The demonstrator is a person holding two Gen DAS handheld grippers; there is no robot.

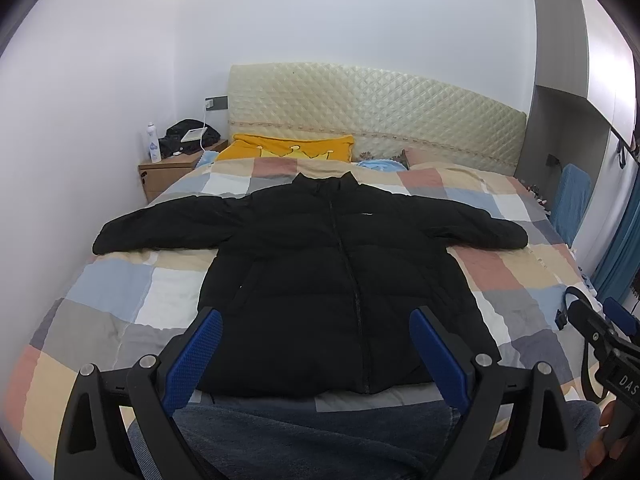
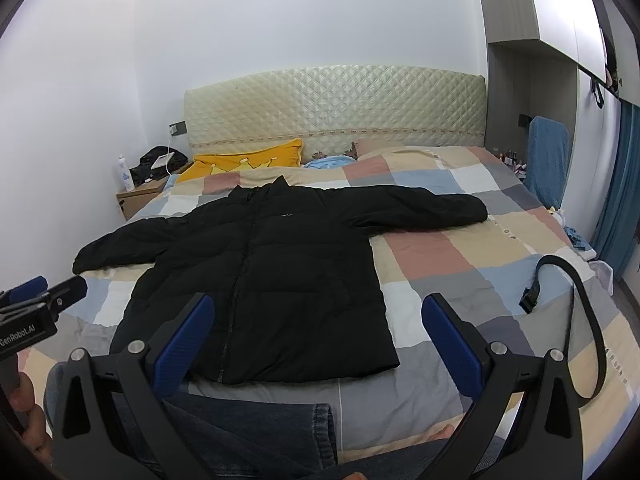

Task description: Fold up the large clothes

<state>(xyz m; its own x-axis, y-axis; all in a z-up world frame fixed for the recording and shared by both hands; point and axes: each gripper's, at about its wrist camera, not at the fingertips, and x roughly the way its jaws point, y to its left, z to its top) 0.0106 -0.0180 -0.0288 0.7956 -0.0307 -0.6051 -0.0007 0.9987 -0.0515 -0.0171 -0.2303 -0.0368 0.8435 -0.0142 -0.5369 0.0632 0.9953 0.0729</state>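
Observation:
A black puffer jacket (image 1: 320, 264) lies flat and face up on the bed, zipped, with both sleeves spread out sideways and the collar toward the headboard. It also shows in the right wrist view (image 2: 264, 272). My left gripper (image 1: 316, 320) is open and empty, held above the jacket's hem at the near edge of the bed. My right gripper (image 2: 318, 308) is open and empty, held above the jacket's lower right corner. Each gripper shows at the edge of the other's view: the right gripper (image 1: 608, 324) and the left gripper (image 2: 36, 296).
The bed has a checked quilt (image 1: 120, 292), a yellow pillow (image 1: 288, 146) and a quilted headboard (image 1: 376, 108). A nightstand (image 1: 168, 168) with a bottle and bag stands at the left. A black strap (image 2: 576, 292) hangs at the right. Blue curtains (image 2: 616, 200) and a wardrobe are to the right.

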